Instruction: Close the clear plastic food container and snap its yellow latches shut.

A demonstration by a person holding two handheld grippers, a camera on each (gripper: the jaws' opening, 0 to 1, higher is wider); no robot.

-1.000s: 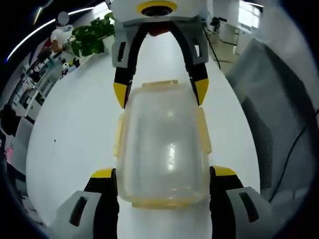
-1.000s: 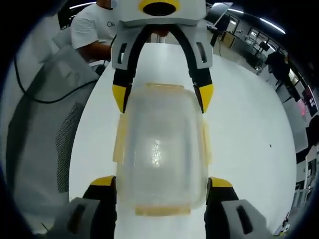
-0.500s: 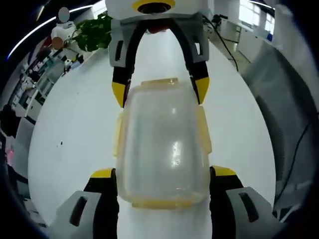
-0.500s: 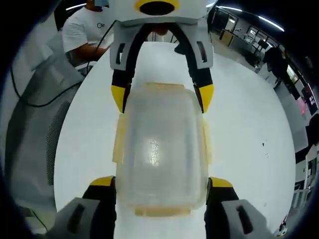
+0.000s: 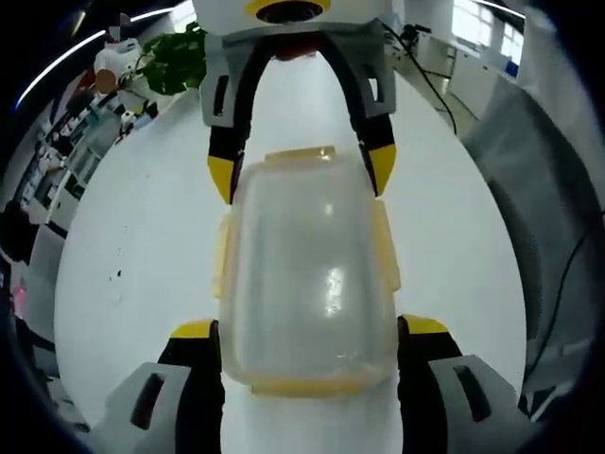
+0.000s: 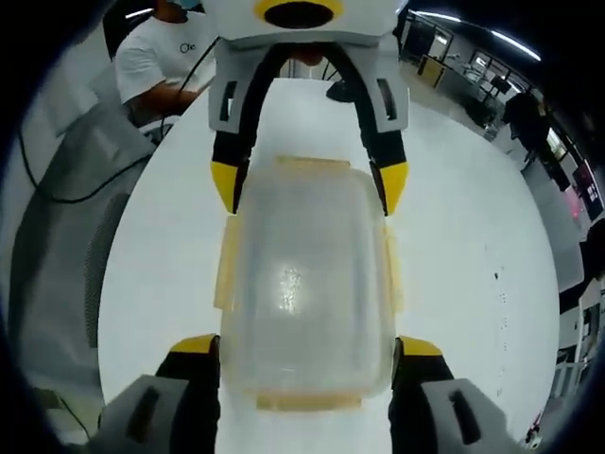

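The clear plastic food container (image 5: 307,274) has its lid on and lies lengthwise between both grippers over the white table (image 5: 142,236). Yellow latches (image 5: 383,248) lie flat along its sides and ends; I cannot tell whether they are snapped. My left gripper (image 5: 307,329) is shut on the container's near end, its yellow-tipped jaws pressed against both sides. My right gripper (image 5: 301,175) clasps the far end from the opposite direction. In the right gripper view the same container (image 6: 307,284) sits between the right gripper (image 6: 304,344) below and the left gripper (image 6: 309,184) above.
A potted green plant (image 5: 175,57) stands at the table's far end. A grey mesh chair (image 5: 539,189) sits beside the table, seen also as the chair (image 6: 66,227) with a black cable over it. A person in a white shirt (image 6: 165,57) sits at the table's end.
The background has shifted slightly in both views, so the hands moved a little. Both grippers keep the same hold on the container.
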